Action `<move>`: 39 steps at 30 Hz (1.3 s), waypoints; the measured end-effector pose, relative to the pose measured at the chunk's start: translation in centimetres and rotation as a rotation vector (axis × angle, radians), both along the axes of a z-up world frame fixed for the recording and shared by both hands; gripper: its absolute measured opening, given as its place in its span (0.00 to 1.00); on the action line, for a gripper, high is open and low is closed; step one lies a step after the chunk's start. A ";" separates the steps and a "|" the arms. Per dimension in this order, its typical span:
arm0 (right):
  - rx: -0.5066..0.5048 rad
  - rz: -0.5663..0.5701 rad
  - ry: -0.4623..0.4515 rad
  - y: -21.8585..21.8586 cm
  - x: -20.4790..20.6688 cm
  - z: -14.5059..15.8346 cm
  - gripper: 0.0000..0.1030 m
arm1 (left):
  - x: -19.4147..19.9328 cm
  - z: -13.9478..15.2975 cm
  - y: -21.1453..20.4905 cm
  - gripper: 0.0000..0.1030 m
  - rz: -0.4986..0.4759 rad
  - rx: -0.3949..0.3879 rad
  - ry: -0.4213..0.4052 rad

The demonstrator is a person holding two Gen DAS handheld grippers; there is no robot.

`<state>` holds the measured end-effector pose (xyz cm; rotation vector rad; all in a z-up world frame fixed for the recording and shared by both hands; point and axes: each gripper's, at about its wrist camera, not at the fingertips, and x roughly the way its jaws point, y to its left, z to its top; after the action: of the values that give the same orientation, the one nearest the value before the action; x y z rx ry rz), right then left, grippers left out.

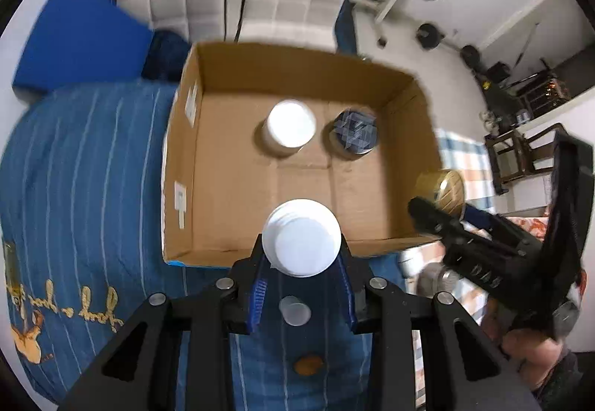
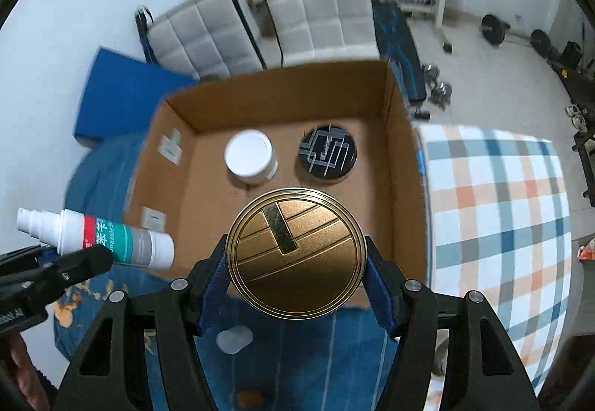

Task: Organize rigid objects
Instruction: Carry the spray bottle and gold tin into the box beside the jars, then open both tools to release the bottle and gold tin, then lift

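1. A white spray bottle [image 1: 301, 243] is clamped between the closed blue pads of the left gripper [image 1: 302, 275]; its band carries red and teal print with Chinese characters, too blurred to be read.
2. A round gold tin [image 2: 295, 254], its lid embossed with lines, is gripped by the right gripper [image 2: 296, 284].
3. Both are held above the near edge of a cardboard box [image 1: 372, 72], where a white-lidded jar [image 1: 290, 128] and a black patterned tin [image 1: 353, 132] are placed side by side.
4. The box is set on a blue striped bedspread [image 1: 93, 158] with yellow script.
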<state>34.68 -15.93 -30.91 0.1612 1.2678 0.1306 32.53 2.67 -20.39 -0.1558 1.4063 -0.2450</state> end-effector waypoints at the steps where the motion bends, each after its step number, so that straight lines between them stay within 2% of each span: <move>1: 0.001 -0.002 0.025 0.0 0.7 -0.9 0.65 | 0.7 -1.6 0.2 0.29 0.007 0.006 0.033; 5: -0.024 0.009 0.133 0.4 3.6 -5.1 0.65 | 3.0 -6.0 -0.1 0.29 -0.009 0.037 0.135; 7: -0.046 0.011 0.155 0.6 4.5 -6.3 0.65 | 4.3 -8.0 0.0 0.29 -0.007 0.054 0.172; 13: -0.055 0.021 0.278 1.2 7.3 -10.0 0.65 | 7.2 -11.1 -0.1 0.29 -0.006 0.079 0.224; 21: -0.083 0.051 0.337 2.3 8.9 -12.1 0.65 | 10.4 -11.7 -0.8 0.29 -0.016 0.105 0.231; 28: -0.125 0.053 0.368 2.8 9.4 -13.2 0.65 | 12.8 -14.0 -0.3 0.29 -0.017 0.195 0.240; 31: -0.131 0.044 0.375 2.7 9.5 -13.2 0.65 | 13.7 -14.6 -0.1 0.28 -0.007 0.187 0.253; 39: -0.182 0.045 0.415 2.0 9.5 -14.6 0.66 | 13.5 -14.4 -0.2 0.28 -0.031 0.219 0.245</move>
<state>44.17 -13.89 -45.48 0.0010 1.6900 0.0189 46.07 2.48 -34.78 0.0179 1.6689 -0.0978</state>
